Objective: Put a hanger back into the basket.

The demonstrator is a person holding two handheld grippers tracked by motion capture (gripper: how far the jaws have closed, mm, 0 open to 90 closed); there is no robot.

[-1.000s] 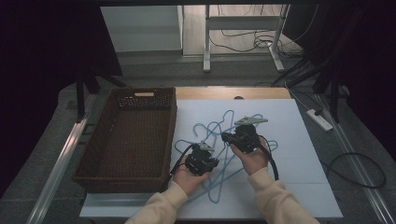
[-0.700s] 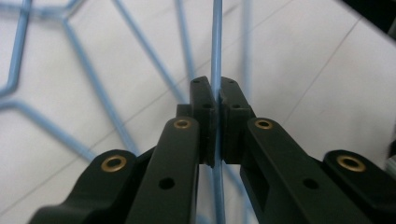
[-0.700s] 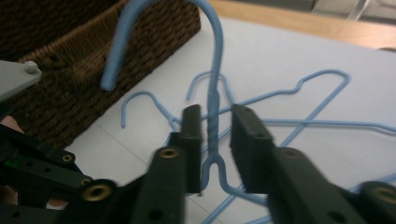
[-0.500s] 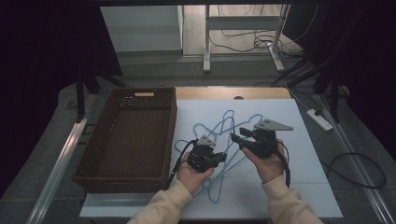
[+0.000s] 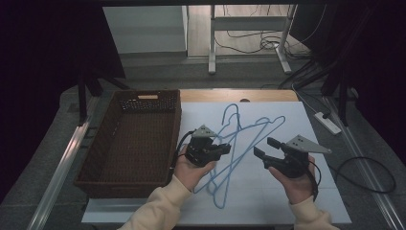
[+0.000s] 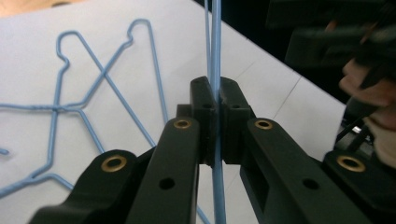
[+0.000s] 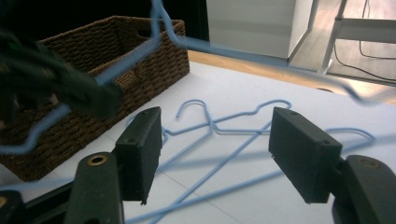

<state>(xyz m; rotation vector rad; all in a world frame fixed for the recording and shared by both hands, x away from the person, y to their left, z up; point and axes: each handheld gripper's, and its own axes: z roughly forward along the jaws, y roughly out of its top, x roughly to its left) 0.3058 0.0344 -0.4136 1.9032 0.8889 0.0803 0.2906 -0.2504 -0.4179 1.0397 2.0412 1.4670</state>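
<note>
Two blue wire hangers: one hanger (image 5: 225,163) held up off the tabletop (image 5: 316,201), a second hanger (image 5: 253,125) lying flat on it. One brown wicker basket (image 5: 127,143). Two grippers: the left gripper (image 5: 225,147) and the right gripper (image 5: 264,147).

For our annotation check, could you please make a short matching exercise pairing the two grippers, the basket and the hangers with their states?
1. left gripper
2. right gripper
3. wicker basket
4. blue wire hangers on the table

A. lying flat on the white sheet
B. shut on a blue hanger wire
C. fingers apart, nothing between them
D. brown, at the table's left

Pairs: 1-B, 2-C, 3-D, 4-A
</note>
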